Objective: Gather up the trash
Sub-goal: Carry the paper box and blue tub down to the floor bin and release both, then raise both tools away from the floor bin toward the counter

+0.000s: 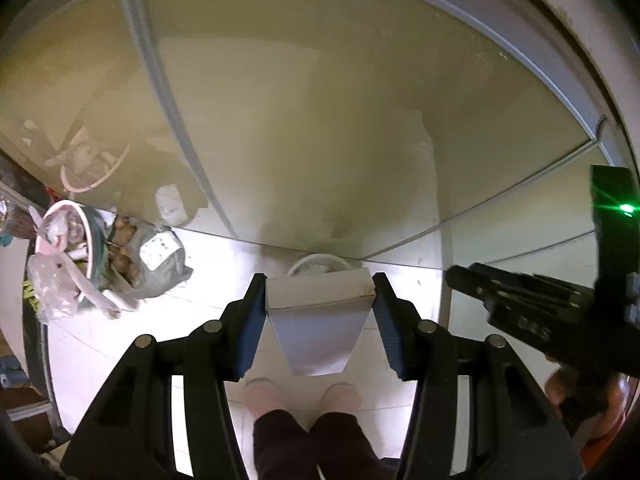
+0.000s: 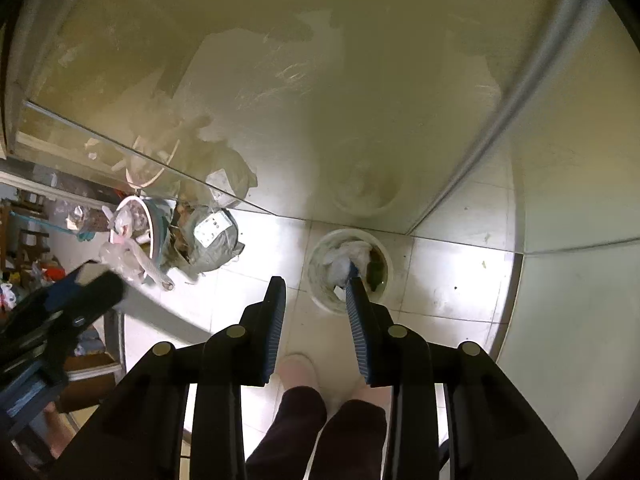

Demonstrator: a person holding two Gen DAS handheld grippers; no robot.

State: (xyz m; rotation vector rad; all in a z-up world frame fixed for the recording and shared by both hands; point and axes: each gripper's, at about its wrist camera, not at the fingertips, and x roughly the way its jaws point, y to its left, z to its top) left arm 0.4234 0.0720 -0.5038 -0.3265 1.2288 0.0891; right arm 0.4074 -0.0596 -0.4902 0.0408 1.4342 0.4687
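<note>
My left gripper (image 1: 319, 286) is shut on a grey-white cardboard box (image 1: 318, 320) and holds it above the tiled floor, over a white round bin (image 1: 318, 264) whose rim peeks out behind the box. In the right wrist view that white bin (image 2: 349, 268) stands on the floor by the glass wall, with crumpled white paper and dark waste inside. My right gripper (image 2: 316, 284) is open and empty, just above and left of the bin. The left gripper (image 2: 92, 280) shows blurred at the left edge of that view.
A second overfilled bin (image 2: 136, 232) with plastic bags and a grey parcel bag (image 2: 212, 240) stands to the left by the frosted glass wall (image 2: 320, 80). The person's pink slippers (image 2: 298, 368) and dark trousers are below. Cluttered shelves are at far left.
</note>
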